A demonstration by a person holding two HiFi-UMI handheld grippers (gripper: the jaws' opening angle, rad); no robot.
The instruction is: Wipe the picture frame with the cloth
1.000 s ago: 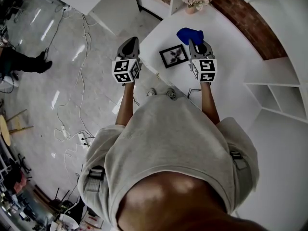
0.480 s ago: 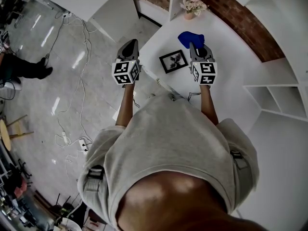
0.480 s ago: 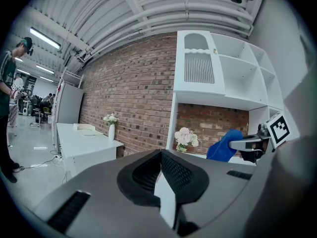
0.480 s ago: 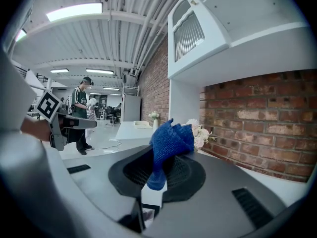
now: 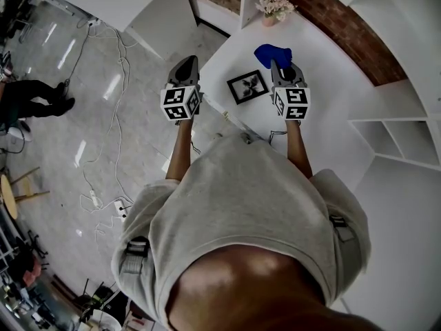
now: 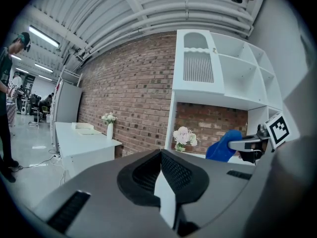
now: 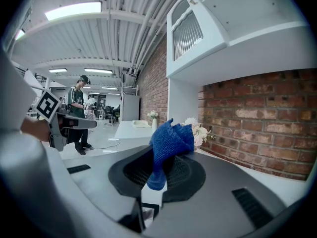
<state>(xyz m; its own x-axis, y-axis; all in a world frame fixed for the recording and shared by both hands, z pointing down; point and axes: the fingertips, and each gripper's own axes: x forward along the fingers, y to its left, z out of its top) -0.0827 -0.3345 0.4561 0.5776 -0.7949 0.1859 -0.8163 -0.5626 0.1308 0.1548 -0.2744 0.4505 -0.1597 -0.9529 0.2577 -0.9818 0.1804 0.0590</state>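
A small black picture frame lies flat on the white table; a corner of the frame shows under the right jaws. My right gripper hovers just right of the frame, shut on a blue cloth that bunches out past its tips. That cloth hangs between the jaws in the right gripper view. My left gripper is held over the floor beside the table's left edge, shut and empty. From the left gripper the cloth shows off to the right.
A small vase of pale flowers stands at the table's far end against a brick wall. White shelves rise on the right. Cables trail over the floor at left, where a person stands.
Almost nothing: the view has shifted a little, and both grippers keep their places relative to the frame. The person at far left has moved slightly.
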